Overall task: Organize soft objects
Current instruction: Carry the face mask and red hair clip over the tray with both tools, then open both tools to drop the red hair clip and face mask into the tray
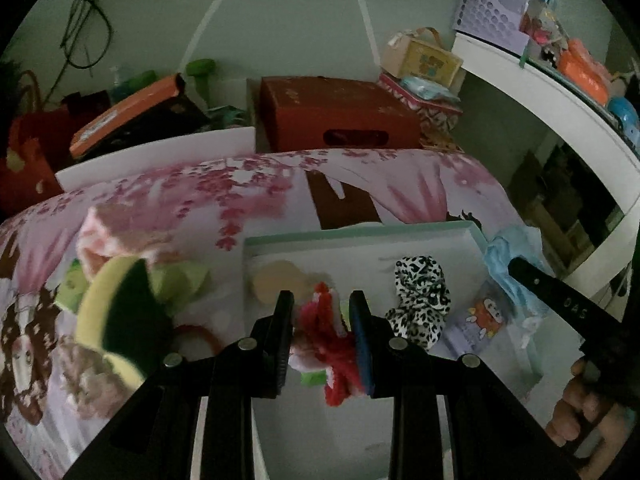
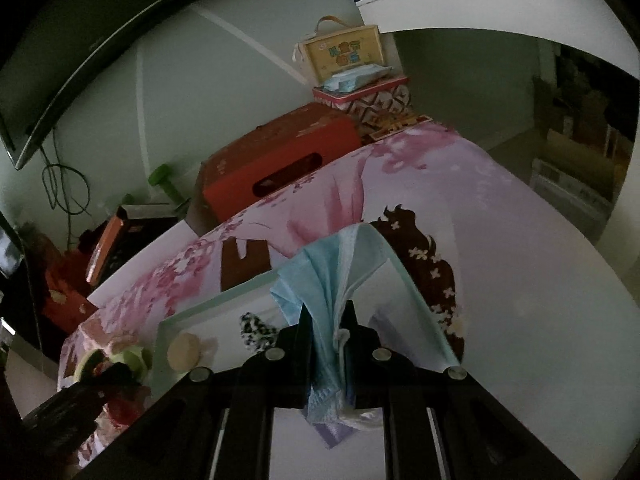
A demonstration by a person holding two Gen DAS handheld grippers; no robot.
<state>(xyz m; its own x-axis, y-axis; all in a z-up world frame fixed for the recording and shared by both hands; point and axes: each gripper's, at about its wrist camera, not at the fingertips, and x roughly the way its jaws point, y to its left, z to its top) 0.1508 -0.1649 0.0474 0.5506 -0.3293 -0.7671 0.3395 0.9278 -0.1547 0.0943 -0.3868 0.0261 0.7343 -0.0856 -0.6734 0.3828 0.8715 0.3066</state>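
The left tool (image 1: 322, 320) was clamped on a red-and-pink fuzzy yarn toy (image 1: 330, 344), held over the near edge of the shallow white mint-rimmed box tray (image 1: 360, 236) on the floral bed — open tray floor lay toward twelve o'clock. The right tool (image 2: 328, 320) was closed on a pale-blue pleated face mask (image 2: 336, 264), hanging at the tray's three o'clock corner.

Red-pink fuzzy scrunchie (image 1: 334, 344) sits pinched upright over the shallow white tray (image 1: 360, 242). Leopard scrunchie (image 1: 420, 300) lies inside at its 3 o'clock, beige puff (image 1: 276, 280) at 10. Blue mask (image 2: 332, 280) drapes the tray's corner.
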